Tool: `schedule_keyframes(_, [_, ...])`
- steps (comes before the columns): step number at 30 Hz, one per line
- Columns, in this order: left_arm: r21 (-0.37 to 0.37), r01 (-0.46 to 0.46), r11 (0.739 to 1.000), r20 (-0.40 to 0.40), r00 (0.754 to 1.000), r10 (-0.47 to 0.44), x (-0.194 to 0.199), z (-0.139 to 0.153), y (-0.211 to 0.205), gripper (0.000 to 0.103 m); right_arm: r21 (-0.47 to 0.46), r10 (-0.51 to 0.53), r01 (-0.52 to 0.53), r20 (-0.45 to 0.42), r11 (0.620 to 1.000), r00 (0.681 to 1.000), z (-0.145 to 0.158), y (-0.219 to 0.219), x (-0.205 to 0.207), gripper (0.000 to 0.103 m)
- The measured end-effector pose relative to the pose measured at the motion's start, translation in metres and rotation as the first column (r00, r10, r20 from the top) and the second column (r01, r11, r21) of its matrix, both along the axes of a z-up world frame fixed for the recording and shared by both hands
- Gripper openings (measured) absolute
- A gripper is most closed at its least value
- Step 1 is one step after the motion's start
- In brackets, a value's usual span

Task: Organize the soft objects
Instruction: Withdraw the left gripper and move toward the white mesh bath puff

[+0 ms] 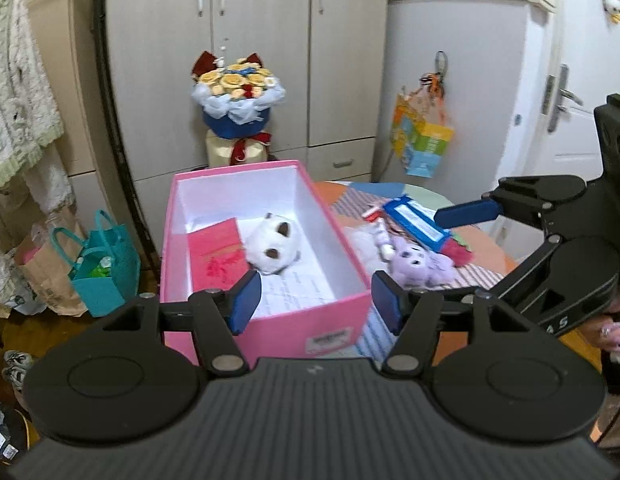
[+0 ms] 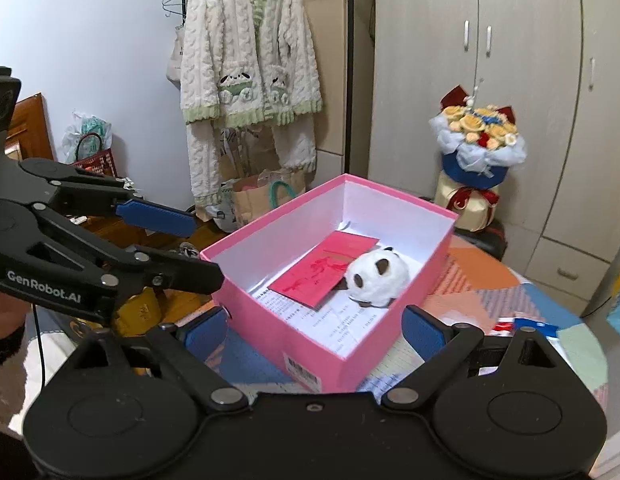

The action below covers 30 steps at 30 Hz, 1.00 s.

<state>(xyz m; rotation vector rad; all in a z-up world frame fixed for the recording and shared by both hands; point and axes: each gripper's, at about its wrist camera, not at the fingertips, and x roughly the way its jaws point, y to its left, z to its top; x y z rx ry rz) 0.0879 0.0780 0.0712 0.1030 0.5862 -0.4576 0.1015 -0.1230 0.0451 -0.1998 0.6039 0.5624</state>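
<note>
A pink box stands open on the table. A white panda plush lies inside it beside a red envelope on printed paper. A purple plush lies on the table right of the box, next to a white soft item. My left gripper is open and empty, above the box's near wall. My right gripper is open and empty, at the box's near corner; it shows at the right of the left wrist view.
A blue-framed card and a red item lie on the patchwork tablecloth. A flower bouquet stands behind the box. Bags sit on the floor at left. A knit cardigan hangs on the wall.
</note>
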Motion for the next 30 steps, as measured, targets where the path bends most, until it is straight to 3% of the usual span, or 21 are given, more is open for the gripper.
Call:
schedule_keyframes(8, [0.032, 0.093, 0.995, -0.014, 0.996, -0.093, -0.024, 0.000, -0.029, 0.062, 0.014, -0.048, 0.048, 0.045, 0.999, 0.998, 0.004, -0.043, -0.041, 0.096])
schedule_keyframes(16, [0.056, 0.192, 0.980, -0.048, 0.981, -0.189, -0.027, -0.015, -0.076, 0.063, 0.022, -0.145, 0.144, 0.059, 0.989, 0.988, -0.011, -0.100, -0.060, 0.096])
schedule_keyframes(25, [0.076, 0.237, 0.969, -0.056, 0.971, -0.233, -0.003, -0.044, -0.130, 0.063, 0.048, -0.225, 0.221, 0.087, 0.974, 0.971, -0.044, -0.151, -0.047, 0.096])
schedule_keyframes(30, [0.062, 0.225, 0.972, -0.070, 0.973, -0.220, 0.017, -0.066, -0.151, 0.063, 0.031, -0.263, 0.261, 0.048, 0.965, 0.964, -0.069, -0.171, -0.026, 0.096])
